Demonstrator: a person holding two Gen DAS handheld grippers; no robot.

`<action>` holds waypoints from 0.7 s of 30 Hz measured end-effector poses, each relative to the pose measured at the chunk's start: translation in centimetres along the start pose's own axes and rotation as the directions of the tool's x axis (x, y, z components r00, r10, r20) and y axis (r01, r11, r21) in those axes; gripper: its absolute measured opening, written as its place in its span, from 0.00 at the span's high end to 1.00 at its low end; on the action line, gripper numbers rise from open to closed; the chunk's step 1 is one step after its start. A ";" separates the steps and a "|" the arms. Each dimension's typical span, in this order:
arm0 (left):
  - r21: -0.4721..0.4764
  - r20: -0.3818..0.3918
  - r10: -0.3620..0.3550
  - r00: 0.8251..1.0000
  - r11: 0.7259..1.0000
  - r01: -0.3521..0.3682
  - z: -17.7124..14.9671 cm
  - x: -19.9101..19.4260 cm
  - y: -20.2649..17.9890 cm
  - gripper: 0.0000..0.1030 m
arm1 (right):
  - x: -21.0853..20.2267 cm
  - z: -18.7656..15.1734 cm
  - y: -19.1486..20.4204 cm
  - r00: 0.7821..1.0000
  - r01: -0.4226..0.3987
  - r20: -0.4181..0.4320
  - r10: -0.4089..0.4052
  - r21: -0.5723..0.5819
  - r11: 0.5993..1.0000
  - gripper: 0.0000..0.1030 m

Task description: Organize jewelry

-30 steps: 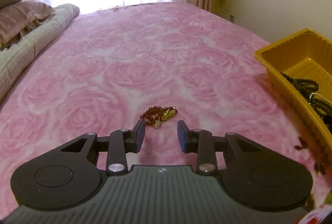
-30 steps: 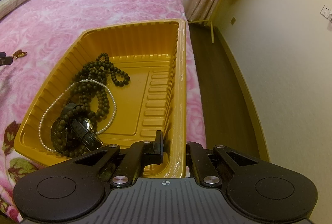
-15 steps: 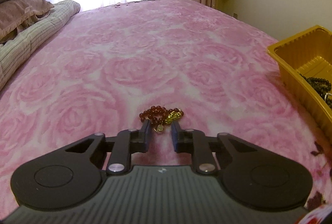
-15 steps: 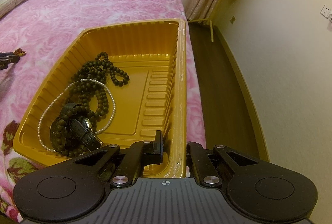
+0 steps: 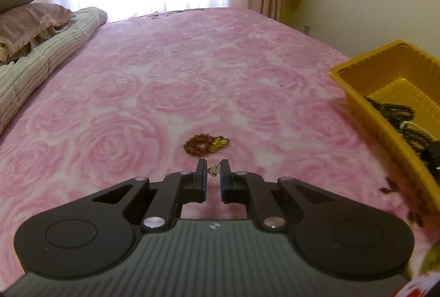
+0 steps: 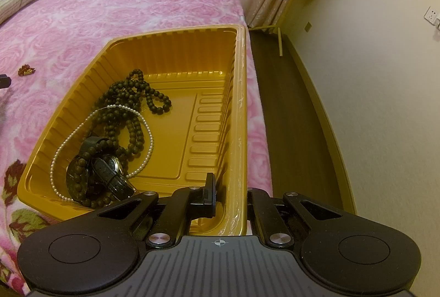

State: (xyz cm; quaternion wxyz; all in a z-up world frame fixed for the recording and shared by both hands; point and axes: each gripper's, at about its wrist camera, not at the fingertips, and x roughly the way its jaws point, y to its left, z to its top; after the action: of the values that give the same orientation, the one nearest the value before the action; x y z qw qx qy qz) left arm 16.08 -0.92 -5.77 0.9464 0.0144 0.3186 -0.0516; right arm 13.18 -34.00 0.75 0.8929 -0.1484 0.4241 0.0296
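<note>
Has just been closing the left gripper (image 5: 213, 168) to a narrow pinch on a small charm (image 5: 212, 172). Leaves the red bracelet (image 5: 202, 145) just beyond, mid-bed (image 5: 192, 63). Clamps the right gripper (image 6: 229, 187) on the tray (image 6: 239, 104) wall, near corner. Suggests a tray-bound carry next.

1. The left gripper (image 5: 213, 169), wide apart a second ago, has just been closing its black jaws to a narrow gap, with a small silver ring-shaped piece (image 5: 212, 171) caught between the tips.
2. The red beaded bracelet with a gold charm (image 5: 205, 144), earlier lying right at the fingertips, now rests on the pink rose-patterned bedspread (image 5: 170, 82) just beyond them, apart from the pads.
3. In the left wrist view, the yellow ribbed plastic tray (image 5: 365, 102) sits further into frame than half a second ago, slightly blurred.
</note>
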 end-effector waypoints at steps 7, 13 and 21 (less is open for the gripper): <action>0.030 0.015 -0.045 0.999 0.999 0.045 0.2 -1.7 -2.0 0.93 | 0.0 0.0 0.0 1.000 -0.001 -0.001 0.001 0.000 1.000 0.95; 0.049 0.016 -0.071 0.997 0.996 0.071 0.4 -2.1 -3.1 0.93 | 0.0 0.0 0.0 1.000 -0.001 -0.001 0.001 0.001 1.000 0.95; 0.061 0.016 -0.089 0.996 0.994 0.088 0.5 -2.2 -3.9 0.93 | 0.0 0.0 0.0 1.000 -0.001 0.000 0.001 0.000 1.000 0.95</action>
State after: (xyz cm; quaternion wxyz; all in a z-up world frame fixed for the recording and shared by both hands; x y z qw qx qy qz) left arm 14.23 -4.60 -3.99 0.9452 0.0284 0.3085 -0.1033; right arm 13.14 -33.98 0.74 0.8928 -0.1483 0.4243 0.0300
